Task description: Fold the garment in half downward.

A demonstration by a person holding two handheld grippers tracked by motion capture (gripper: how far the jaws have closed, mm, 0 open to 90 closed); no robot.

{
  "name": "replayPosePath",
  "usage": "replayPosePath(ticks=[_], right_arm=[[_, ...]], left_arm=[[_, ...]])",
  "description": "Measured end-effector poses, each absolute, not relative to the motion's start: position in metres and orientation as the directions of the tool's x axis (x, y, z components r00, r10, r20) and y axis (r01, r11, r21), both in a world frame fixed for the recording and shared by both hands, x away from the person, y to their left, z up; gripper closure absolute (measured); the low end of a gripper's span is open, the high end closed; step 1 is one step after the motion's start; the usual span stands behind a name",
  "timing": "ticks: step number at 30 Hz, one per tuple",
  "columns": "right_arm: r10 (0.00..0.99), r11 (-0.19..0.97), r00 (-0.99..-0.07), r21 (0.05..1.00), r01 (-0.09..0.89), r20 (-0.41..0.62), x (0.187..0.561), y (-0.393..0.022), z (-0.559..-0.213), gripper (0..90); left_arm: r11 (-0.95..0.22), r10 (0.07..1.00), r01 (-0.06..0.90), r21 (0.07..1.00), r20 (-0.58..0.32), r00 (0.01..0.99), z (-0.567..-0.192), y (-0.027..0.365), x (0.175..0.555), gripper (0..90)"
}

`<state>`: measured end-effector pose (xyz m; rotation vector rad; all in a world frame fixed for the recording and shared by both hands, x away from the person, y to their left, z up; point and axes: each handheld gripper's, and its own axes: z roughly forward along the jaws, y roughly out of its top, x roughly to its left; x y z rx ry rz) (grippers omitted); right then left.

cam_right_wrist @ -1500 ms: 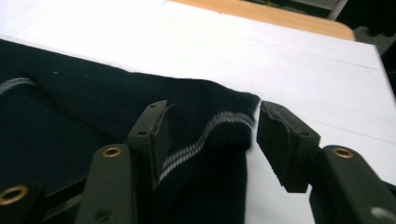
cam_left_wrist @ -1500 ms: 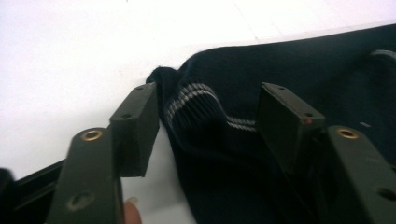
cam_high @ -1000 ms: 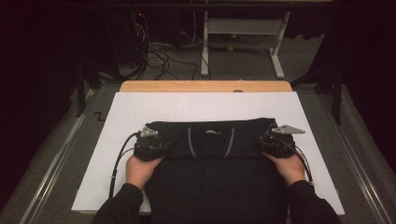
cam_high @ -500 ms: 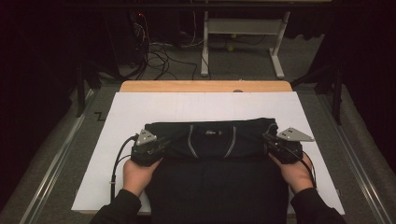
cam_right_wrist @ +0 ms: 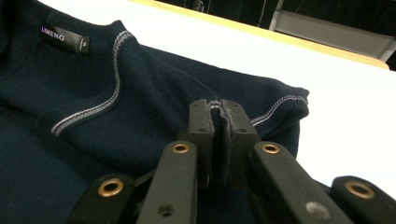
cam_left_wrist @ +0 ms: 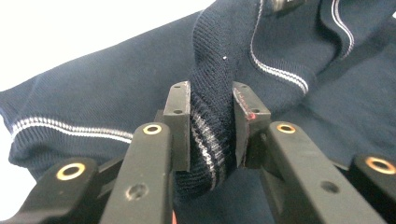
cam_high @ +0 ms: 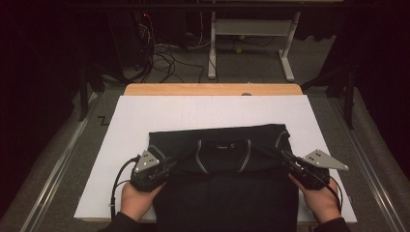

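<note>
Folding the sweater (cam_high: 222, 193): I have left gripper (cam_left_wrist: 211, 130) and right gripper (cam_right_wrist: 218, 140) clamped on its 12 o'clock edge; smoothing remains.

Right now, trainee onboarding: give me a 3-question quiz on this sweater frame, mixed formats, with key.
1. True or false: the left gripper is shut on a bunched fold of the navy sweater.
2. What does the right gripper clamp? A) the neck label B) a white-striped edge of the sweater C) the white sheet
3. Fill in: the sweater lies on a ____ sheet.

Key: 1 true; 2 B; 3 white.
</note>
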<state>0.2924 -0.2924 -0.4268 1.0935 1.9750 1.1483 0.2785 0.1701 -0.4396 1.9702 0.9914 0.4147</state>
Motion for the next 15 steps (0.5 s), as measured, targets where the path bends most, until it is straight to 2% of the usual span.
replayPosePath(ticks=[15], right_arm=[[0.860, 0.294, -0.505, 0.881, 0.371, -0.074, 0.245, -0.300, -0.442, 84.3]], left_arm=[[-0.373, 0.757, 0.507, 0.777, -0.061, 0.650, -0.462, 0.171, 0.243, 66.5]])
